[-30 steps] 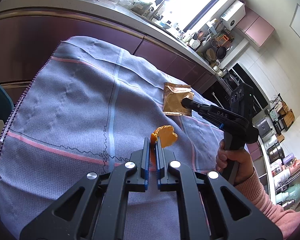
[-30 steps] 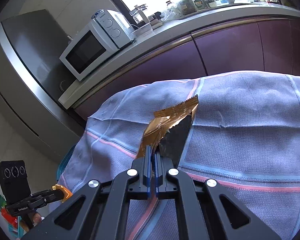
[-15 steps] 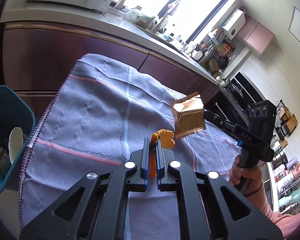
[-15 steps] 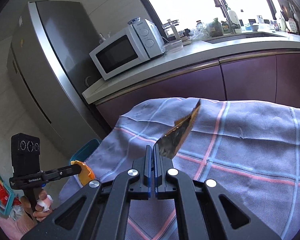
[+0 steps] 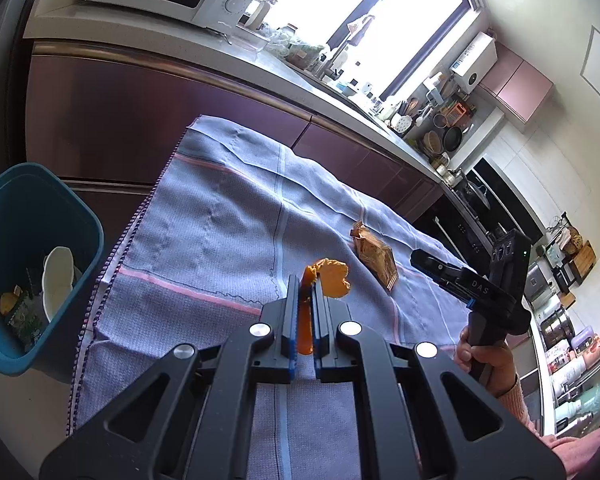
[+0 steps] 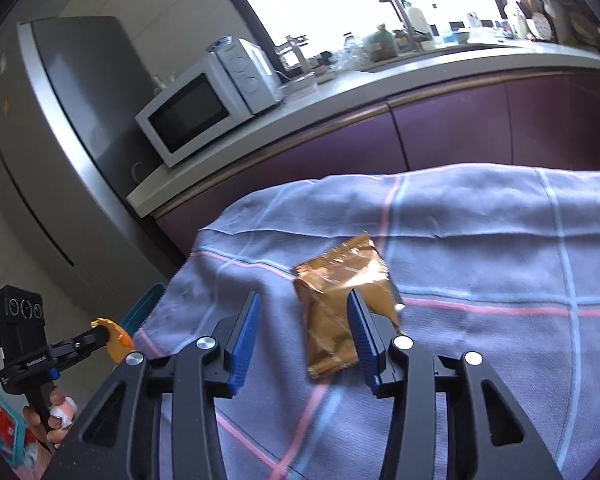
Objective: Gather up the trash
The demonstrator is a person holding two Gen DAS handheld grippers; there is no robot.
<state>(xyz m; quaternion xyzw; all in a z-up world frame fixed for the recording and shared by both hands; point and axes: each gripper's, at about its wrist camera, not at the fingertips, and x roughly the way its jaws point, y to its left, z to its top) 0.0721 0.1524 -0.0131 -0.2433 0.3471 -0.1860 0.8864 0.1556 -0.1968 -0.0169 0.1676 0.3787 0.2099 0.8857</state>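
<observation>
My left gripper (image 5: 305,282) is shut on a crumpled orange wrapper (image 5: 332,278) and holds it above the blue-grey checked cloth (image 5: 220,240). It also shows at the left of the right wrist view, left gripper (image 6: 100,334) with the orange wrapper (image 6: 118,340). My right gripper (image 6: 304,298) has its jaws opening, and its blue pads stand apart from the gold foil wrapper (image 6: 340,280). That gold wrapper (image 5: 374,258) lies loose on the cloth just ahead of the right gripper (image 5: 420,258). A teal bin (image 5: 88,216) stands left of the table.
The bin holds a white item (image 5: 58,280) and other scraps. Dark purple cabinets (image 5: 140,112) run behind the table under a counter with a white microwave (image 6: 204,104). A steel fridge (image 6: 80,120) stands left of it. A hand (image 5: 484,360) grips the right handle.
The right gripper opened and let go of the gold wrapper, which dropped from the air onto the cloth. Both grippers shifted toward the bin side, bringing the bin further into view.
</observation>
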